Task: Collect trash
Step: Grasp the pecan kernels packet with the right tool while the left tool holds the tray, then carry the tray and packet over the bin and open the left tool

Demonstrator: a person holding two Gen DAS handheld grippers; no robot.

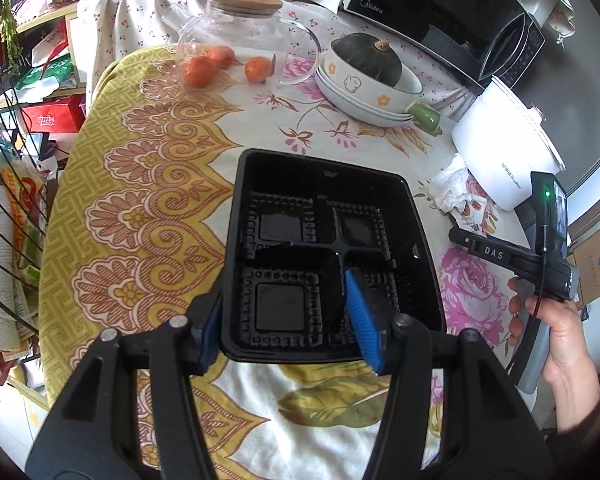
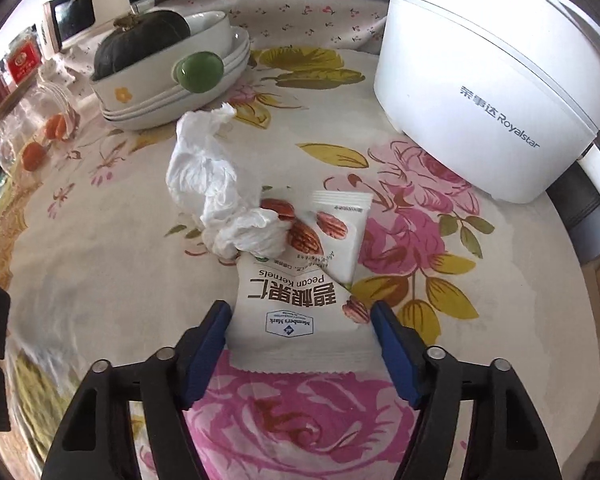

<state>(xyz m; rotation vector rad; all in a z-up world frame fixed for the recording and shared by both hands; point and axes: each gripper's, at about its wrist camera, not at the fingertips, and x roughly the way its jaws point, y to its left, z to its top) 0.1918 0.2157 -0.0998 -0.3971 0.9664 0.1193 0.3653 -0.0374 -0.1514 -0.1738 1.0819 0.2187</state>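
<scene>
Left gripper (image 1: 286, 312): clamped on black tray's (image 1: 328, 248) near rim | Right gripper (image 2: 300, 340): wide, straddling nut packet (image 2: 300, 300), untouched | Crumpled tissue (image 2: 216, 192): beside packet, table's (image 2: 100, 260) right side

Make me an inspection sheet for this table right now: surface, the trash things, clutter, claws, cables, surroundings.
Surface: round table under a floral cloth.
Job's things: black tray, empty; crumpled tissue lying partly on the pecan packet.
Clutter: stacked bowls holding a dark squash; glass jar on its side; oranges; white cooker.
Claws: left claw straddles the tray's near left corner, one finger inside, one outside, contact unclear; right claw open, either side of the packet, not pressing it.
Cables: a black lead along the right claw's body.
Surroundings: microwave behind; cluttered shelves at the left.
</scene>
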